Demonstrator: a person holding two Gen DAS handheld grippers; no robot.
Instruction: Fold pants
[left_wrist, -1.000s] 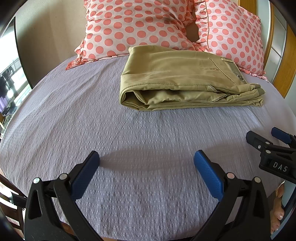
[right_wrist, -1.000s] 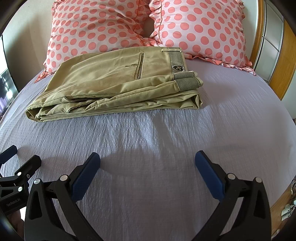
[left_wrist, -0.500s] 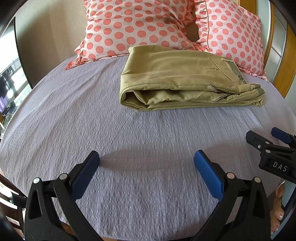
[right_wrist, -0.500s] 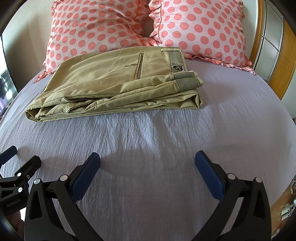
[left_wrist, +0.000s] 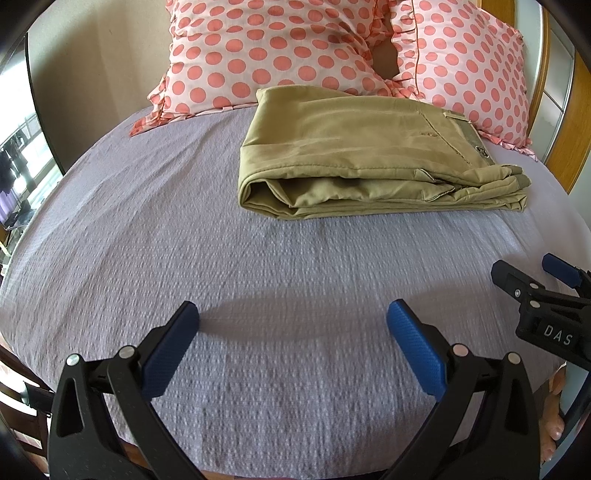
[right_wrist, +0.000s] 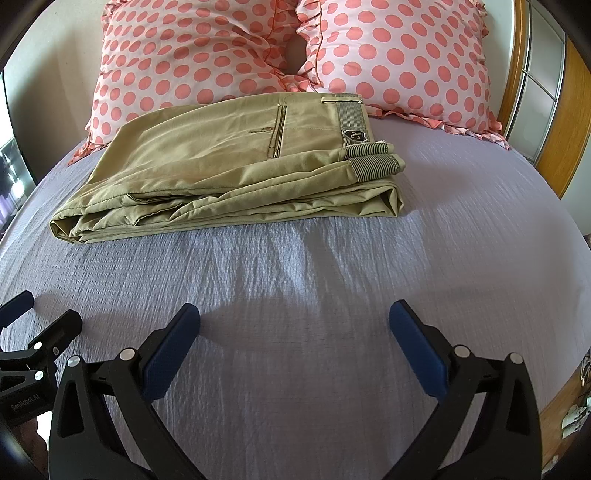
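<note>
Khaki pants (left_wrist: 362, 155) lie folded into a flat rectangular stack on the lilac bedspread (left_wrist: 184, 240), near the pillows. They also show in the right wrist view (right_wrist: 229, 173), waistband with a striped lining to the right. My left gripper (left_wrist: 291, 317) is open and empty, low over the bed near its front edge, well short of the pants. My right gripper (right_wrist: 295, 317) is open and empty, likewise near the front edge. Each gripper shows at the edge of the other's view, the right gripper (left_wrist: 532, 280) and the left gripper (right_wrist: 40, 317).
Two pink pillows with coral dots (left_wrist: 266, 51) (right_wrist: 402, 55) lean at the head of the bed behind the pants. A wooden headboard frame (right_wrist: 576, 122) runs along the right. A window (left_wrist: 22, 162) is at the far left.
</note>
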